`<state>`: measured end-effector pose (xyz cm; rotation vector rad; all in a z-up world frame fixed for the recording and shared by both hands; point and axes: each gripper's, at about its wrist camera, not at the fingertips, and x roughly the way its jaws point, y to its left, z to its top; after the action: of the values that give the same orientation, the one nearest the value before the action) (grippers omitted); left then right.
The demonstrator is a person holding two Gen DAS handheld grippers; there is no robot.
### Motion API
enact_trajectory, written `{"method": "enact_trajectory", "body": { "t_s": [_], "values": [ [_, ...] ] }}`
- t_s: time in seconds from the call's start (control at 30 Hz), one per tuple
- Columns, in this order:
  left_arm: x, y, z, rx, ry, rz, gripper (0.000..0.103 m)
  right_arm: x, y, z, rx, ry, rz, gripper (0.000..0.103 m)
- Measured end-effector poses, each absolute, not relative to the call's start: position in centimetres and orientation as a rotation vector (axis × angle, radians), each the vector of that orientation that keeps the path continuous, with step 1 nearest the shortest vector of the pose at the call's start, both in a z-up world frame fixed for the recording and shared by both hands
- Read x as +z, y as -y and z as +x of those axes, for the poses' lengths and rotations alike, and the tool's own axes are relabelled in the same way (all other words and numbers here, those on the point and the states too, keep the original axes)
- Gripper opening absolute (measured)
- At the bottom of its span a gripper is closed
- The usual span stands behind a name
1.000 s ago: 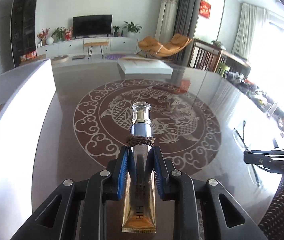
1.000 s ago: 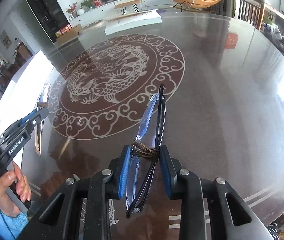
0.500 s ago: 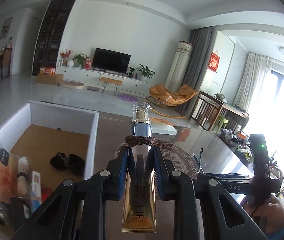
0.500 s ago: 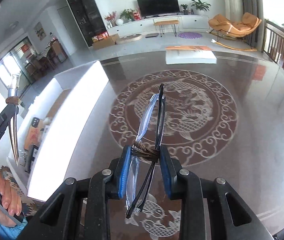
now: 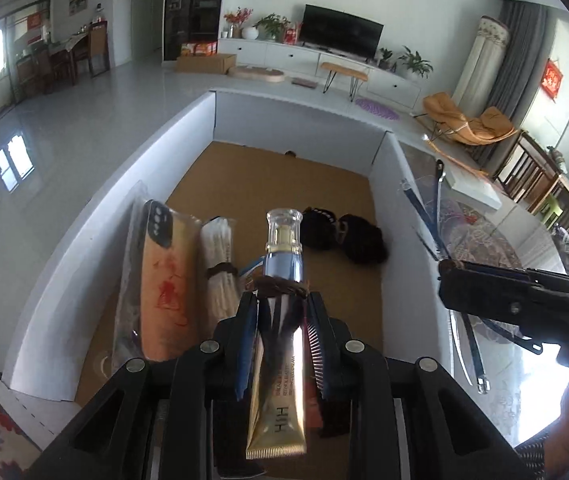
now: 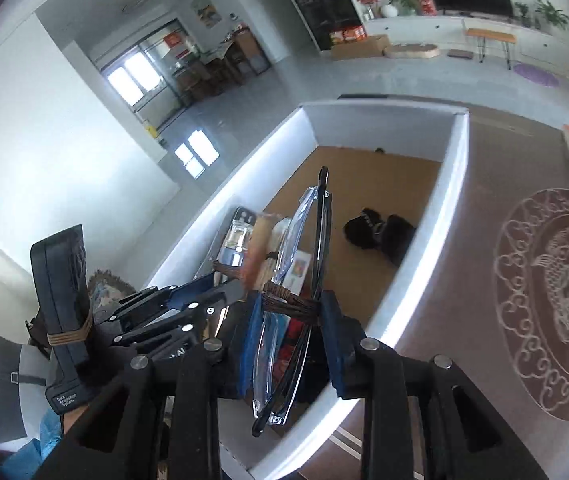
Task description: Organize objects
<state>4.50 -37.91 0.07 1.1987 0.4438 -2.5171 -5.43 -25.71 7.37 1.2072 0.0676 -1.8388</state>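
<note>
My left gripper (image 5: 280,300) is shut on a gold and blue cosmetic tube (image 5: 280,344) with a clear cap, held above the near end of a white box (image 5: 96,216) with a cardboard floor. My right gripper (image 6: 290,308) is shut on folded glasses (image 6: 304,264) with dark frames, held above the box's near right wall (image 6: 416,280). The right gripper also shows in the left wrist view (image 5: 516,300), to the right of the box. The left gripper shows in the right wrist view (image 6: 204,296), with the tube over the box.
In the box lie an orange phone case in plastic (image 5: 168,280), a bundle of white sticks (image 5: 220,268) and a black item (image 5: 344,232). The dark table with a fish medallion (image 6: 556,300) lies to the right. A flat white box (image 5: 476,188) sits further back.
Both grippers have swung left from over the table to over the white box, still holding the tube and the glasses. The views now tilt down into the box.
</note>
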Motion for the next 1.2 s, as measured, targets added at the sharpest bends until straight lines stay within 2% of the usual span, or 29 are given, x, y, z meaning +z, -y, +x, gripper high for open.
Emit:
{"method": "enact_trajectory", "body": {
  "t_s": [0.03,0.07,0.1,0.17,0.2,0.27,0.37,0.47,0.57,0.73,0.87,1.2],
  "values": [
    [-0.2,38.2,4.7,-2.506,-0.441,1.205,0.030,6.6,26.7,-5.7,-1.849,-0.094,1.215,0.032],
    [-0.4,38.3,4.6,-2.494,-0.434,1.209,0.045,6.0,27.4,-5.8,-1.855,-0.129,1.220,0.032],
    [-0.3,38.1,4.6,-2.485,-0.422,1.205,0.068,5.5,27.8,-6.0,-1.860,-0.160,1.226,0.032],
    [0.2,37.4,4.9,-2.479,-0.374,1.160,0.090,5.2,27.8,-6.2,-1.854,-0.166,1.231,0.032],
    [0.5,37.0,5.1,-2.480,-0.339,1.133,0.094,5.4,27.5,-6.2,-1.855,-0.158,1.222,0.034],
    [1.3,36.2,5.4,-2.465,-0.271,1.097,0.096,6.1,26.9,-6.3,-1.872,-0.172,1.199,0.050],
    [2.4,35.6,5.1,-2.407,-0.239,1.080,0.097,7.4,26.0,-6.3,-1.925,-0.210,1.161,0.067],
    [3.2,35.4,5.1,-2.342,-0.271,1.095,0.097,8.6,25.3,-6.5,-1.965,-0.254,1.150,0.079],
    [3.1,35.4,4.9,-2.215,-0.276,1.169,0.097,9.3,24.3,-6.4,-2.008,-0.314,1.144,0.086],
    [2.5,35.7,5.4,-2.175,-0.305,1.198,0.097,8.3,23.9,-6.4,-2.027,-0.416,1.196,0.088],
    [2.7,36.3,6.3,-2.159,-0.369,1.172,0.097,7.7,24.5,-5.9,-2.020,-0.446,1.202,0.088],
    [3.1,36.6,7.3,-2.142,-0.387,1.125,0.097,7.3,25.5,-5.3,-2.012,-0.477,1.195,0.089]
  ]
}}
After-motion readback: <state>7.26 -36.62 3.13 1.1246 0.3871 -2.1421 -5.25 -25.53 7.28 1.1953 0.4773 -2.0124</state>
